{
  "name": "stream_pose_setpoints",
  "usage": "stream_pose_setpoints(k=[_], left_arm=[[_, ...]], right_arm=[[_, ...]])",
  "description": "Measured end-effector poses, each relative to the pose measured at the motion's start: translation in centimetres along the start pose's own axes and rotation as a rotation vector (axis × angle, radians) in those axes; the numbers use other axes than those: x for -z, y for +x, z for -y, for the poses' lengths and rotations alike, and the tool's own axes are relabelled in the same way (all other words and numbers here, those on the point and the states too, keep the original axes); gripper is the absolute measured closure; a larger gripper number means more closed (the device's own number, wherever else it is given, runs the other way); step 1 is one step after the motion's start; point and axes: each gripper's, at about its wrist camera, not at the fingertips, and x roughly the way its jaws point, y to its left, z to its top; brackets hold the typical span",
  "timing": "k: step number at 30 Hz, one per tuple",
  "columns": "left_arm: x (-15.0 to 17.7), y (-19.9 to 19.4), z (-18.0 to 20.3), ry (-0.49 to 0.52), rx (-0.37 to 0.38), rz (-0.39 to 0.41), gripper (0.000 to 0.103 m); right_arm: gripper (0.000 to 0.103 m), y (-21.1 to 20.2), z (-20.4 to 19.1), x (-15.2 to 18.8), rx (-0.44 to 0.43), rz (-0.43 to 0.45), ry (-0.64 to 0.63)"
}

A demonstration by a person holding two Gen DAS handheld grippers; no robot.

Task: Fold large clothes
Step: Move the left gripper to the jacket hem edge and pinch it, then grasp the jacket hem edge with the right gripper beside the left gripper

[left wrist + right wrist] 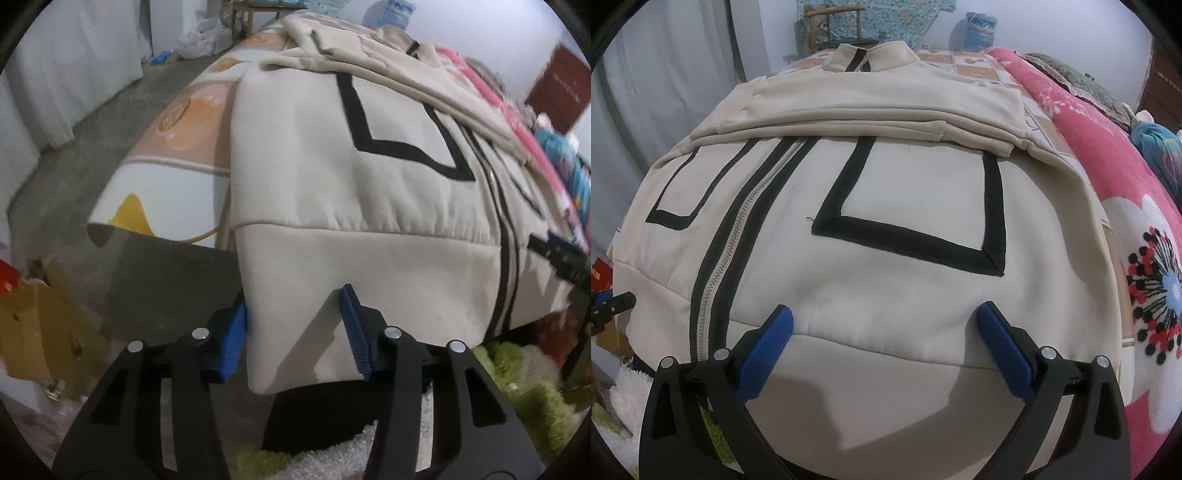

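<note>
A cream zip jacket (369,177) with black trim lies front up on the bed, its sleeves folded across the chest (871,107). The hem's left corner (295,350) hangs off the bed edge between the blue pads of my left gripper (293,299). The jaws stand apart around it and the cloth is flat, not pinched. My right gripper (886,308) is wide open over the hem band (879,369), right of the zip (713,280). Each gripper's tip shows in the other view: the right gripper (561,254) and the left gripper (609,306).
The bed (177,147) has a patterned sheet; a pink flowered blanket (1108,155) lies along its right side. A concrete floor (110,147), a cardboard box (40,325) and a green-white shaggy rug (524,380) lie below. A wooden chair (834,26) stands at the far end.
</note>
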Motion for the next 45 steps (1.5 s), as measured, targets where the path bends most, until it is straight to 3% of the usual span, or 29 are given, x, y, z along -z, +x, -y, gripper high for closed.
stream_pose_setpoints(k=[6,10,14,23,31,38,45], left_arm=[[0.3,-0.5,2.5,0.124,-0.153,0.006,0.073],[0.7,-0.5,4.3,0.22,-0.247,0.016,0.076],[0.9,-0.2,5.2,0.26,-0.295,0.022,0.076],[1.1,-0.1,5.6,0.271,-0.314,0.019,0.076],[1.1,-0.1,5.7,0.286,-0.332,0.013,0.076],[1.2,-0.1,5.8,0.29,-0.339,0.008,0.076],[1.2,0.0,5.8,0.293,-0.341,0.007,0.075]], right_arm=[[0.007,-1.0,0.7,0.2,-0.037,-0.005,0.029],[0.007,-3.1,1.5,1.5,-0.06,0.012,0.022],[0.007,-5.3,3.0,3.5,-0.086,-0.008,0.046],[0.016,-6.5,7.4,6.2,-0.08,-0.061,0.213],[0.018,-5.9,9.0,6.4,-0.079,-0.088,0.27],[0.029,-4.2,10.8,7.0,-0.118,-0.14,0.37],[0.04,-3.0,10.9,7.5,-0.145,-0.174,0.382]])
